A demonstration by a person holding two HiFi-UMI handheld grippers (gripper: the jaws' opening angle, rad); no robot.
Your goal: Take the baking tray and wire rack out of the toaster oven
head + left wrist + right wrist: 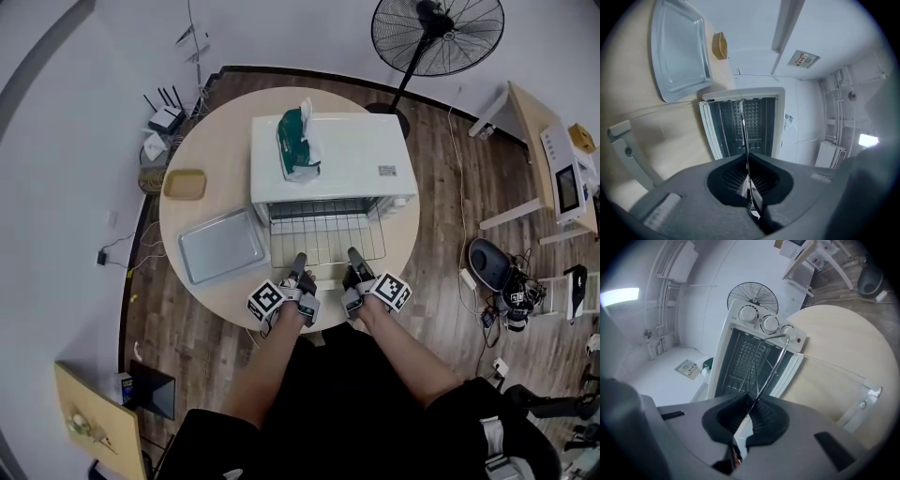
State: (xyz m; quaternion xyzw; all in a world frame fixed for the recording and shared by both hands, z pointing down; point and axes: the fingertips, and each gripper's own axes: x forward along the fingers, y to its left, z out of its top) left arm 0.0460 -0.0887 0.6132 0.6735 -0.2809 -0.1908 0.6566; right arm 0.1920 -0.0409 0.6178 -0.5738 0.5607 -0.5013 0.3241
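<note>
The white toaster oven point(328, 155) stands on a round table point(206, 295) with its door folded down. The wire rack point(326, 234) sticks well out of the oven mouth over the door. My left gripper point(300, 269) and right gripper point(354, 262) are each shut on the rack's front edge. In the left gripper view the rack point(743, 126) shows edge-on as a thin line running into my left gripper point(749, 185). In the right gripper view the rack's wire point(776, 359) runs into my right gripper point(749, 416). The empty baking tray point(222, 246) lies flat on the table left of the oven.
A green tissue pack point(298, 142) lies on top of the oven. A small yellow dish point(185, 184) sits at the table's left. The glass door's handle point(867, 399) juts toward me. A floor fan point(436, 37) stands behind the table, with cables and devices on the floor at right.
</note>
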